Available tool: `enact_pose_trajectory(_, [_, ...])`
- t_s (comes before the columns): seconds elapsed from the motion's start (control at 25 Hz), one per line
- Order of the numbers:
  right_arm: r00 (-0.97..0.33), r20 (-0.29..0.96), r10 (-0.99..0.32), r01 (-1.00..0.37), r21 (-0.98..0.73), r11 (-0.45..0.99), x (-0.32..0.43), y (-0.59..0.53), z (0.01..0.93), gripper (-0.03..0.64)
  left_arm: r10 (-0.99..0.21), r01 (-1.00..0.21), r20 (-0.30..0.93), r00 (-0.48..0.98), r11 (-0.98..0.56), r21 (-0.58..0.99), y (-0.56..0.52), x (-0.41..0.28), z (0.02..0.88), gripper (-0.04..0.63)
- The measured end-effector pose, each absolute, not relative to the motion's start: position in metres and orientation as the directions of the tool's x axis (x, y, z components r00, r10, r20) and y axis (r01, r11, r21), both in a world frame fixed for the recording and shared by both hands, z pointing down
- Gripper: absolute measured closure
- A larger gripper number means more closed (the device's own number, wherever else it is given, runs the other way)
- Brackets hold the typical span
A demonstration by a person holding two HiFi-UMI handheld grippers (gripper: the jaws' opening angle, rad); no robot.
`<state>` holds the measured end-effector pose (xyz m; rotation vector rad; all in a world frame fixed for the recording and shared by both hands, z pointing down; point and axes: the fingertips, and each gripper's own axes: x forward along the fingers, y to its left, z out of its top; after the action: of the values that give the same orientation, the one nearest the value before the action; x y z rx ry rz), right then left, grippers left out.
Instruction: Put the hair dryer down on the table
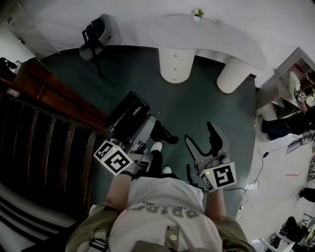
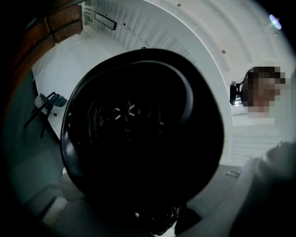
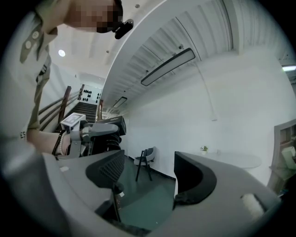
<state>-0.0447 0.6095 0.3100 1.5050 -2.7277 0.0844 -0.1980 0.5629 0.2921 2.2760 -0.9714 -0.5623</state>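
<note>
1. The dryer (image 1: pixel 129 114) hangs in the air at our left side, over the floor (image 1: pixel 197 98) and resting on nothing.
2. The left tool (image 1: pixel 141 129) is clenched on the dryer and carries all of its weight. The grip is so close to that tool's camera that the black barrel and its grille (image 2: pixel 132 111) fill the left gripper view.
3. The right tool (image 3: pixel 149 173) is released. Its jaws stand wide apart, and between them we see only floor and a chair (image 3: pixel 145 162) beyond.
4. We judge that the right tool is kept free because one grip is enough for the carry.
5. The counter (image 1: pixel 211 34) is the white one across the floor, well apart from us, with a small plant (image 1: pixel 197 13) near its far edge.
6. We judge the put-down has not begun, since the dryer is nowhere near the counter.
7. The next move calls for bringing the dryer over a bare part of the top, clear of the plant. It should rest there before the left tool lets go.
8. The barrel is round, so it could roll if set down carelessly.
</note>
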Motion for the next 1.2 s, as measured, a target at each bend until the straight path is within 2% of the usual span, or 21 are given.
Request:
enact_pose_trajectory(0.2, [-0.568,0.074,-0.82,-0.823,-0.049,0.566,-0.055,0.573,0.318,0.265,-0.744,-0.493,-0.127,0.656,-0.55,0.675,0.517,-0.194,0.294,0.35])
enact_pose_trajectory(0.52, [-0.572,0.069,-0.818,-0.82,-0.01,0.572,-0.074,0.569,0.33,0.255,-0.716,-0.46,-0.163,0.679,-0.588,0.666,0.506,-0.196,0.3,0.35])
enact_pose_trajectory(1.2, [-0.574,0.113,-0.811,-0.814,0.027,0.58,-0.12,0.388,0.322,0.247,-0.648,-0.412,-0.175,0.741,-0.645,0.643,0.317,-0.206,0.278,0.35])
